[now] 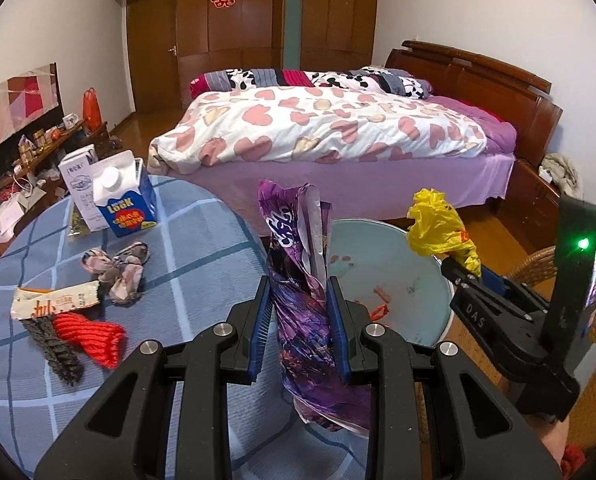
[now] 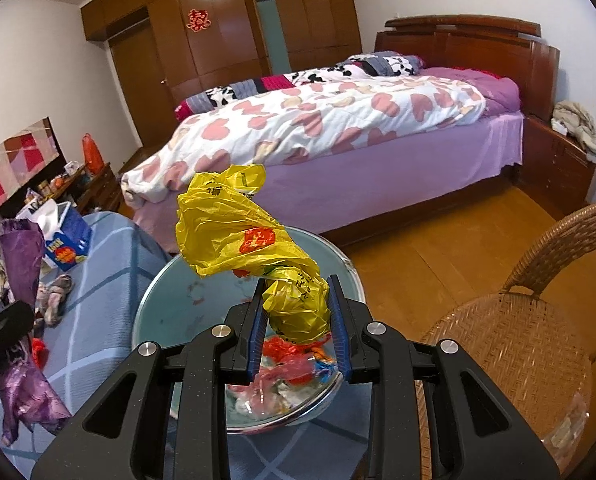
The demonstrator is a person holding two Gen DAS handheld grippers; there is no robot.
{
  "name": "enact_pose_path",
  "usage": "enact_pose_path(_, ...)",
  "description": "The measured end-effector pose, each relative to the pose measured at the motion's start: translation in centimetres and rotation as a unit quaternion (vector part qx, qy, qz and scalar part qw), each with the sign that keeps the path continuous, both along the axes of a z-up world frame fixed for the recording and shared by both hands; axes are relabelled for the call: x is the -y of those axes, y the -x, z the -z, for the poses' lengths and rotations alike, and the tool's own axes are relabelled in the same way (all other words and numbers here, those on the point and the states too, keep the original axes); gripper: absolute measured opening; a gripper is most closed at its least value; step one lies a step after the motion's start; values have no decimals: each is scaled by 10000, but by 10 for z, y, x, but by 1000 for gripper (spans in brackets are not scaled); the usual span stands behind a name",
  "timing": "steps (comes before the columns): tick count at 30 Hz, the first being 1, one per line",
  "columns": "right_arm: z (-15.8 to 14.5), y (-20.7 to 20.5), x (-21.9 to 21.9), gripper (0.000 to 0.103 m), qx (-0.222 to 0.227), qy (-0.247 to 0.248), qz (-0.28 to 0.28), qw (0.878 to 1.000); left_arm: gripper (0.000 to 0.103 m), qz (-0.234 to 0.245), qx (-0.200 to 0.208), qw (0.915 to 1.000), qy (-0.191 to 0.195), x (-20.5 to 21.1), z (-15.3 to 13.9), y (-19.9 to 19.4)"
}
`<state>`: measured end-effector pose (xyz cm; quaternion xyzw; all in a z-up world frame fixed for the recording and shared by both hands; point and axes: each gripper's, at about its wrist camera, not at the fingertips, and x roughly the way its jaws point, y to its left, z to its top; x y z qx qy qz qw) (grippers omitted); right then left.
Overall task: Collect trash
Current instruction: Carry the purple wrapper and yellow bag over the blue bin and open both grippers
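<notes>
My left gripper (image 1: 300, 300) is shut on a crumpled purple foil wrapper (image 1: 298, 264), held upright over the table edge beside a pale blue basin (image 1: 398, 276). My right gripper (image 2: 298, 308) is shut on a crumpled yellow plastic bag (image 2: 234, 232), held above the basin (image 2: 166, 308), which holds red and clear wrappers (image 2: 290, 360). The yellow bag (image 1: 442, 232) and right gripper (image 1: 464, 276) also show in the left wrist view. On the table lie an orange-white wrapper (image 1: 54, 300), a red knitted piece (image 1: 90, 336) and a patterned cloth scrap (image 1: 118, 272).
Two cartons, blue (image 1: 126, 200) and white (image 1: 76, 176), stand at the far side of the blue checked table (image 1: 198, 248). A wicker chair (image 2: 530, 332) stands at the right. A bed (image 1: 330, 136) lies beyond, with a cluttered low shelf (image 1: 38, 152) at the left.
</notes>
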<state>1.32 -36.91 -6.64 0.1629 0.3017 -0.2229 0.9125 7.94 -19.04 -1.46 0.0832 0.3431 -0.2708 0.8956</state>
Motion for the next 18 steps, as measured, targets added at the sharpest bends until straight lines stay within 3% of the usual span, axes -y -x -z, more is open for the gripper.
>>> enact_pose_path(10,24,-8,21,30,-259,-198,176,9993,27,135,-15,9992,-386,40,22,-9)
enact_pose_path(18,37,-16,27,35,-271,-548,-48,9981,27,157,-68,9986,-505,53,33,-16)
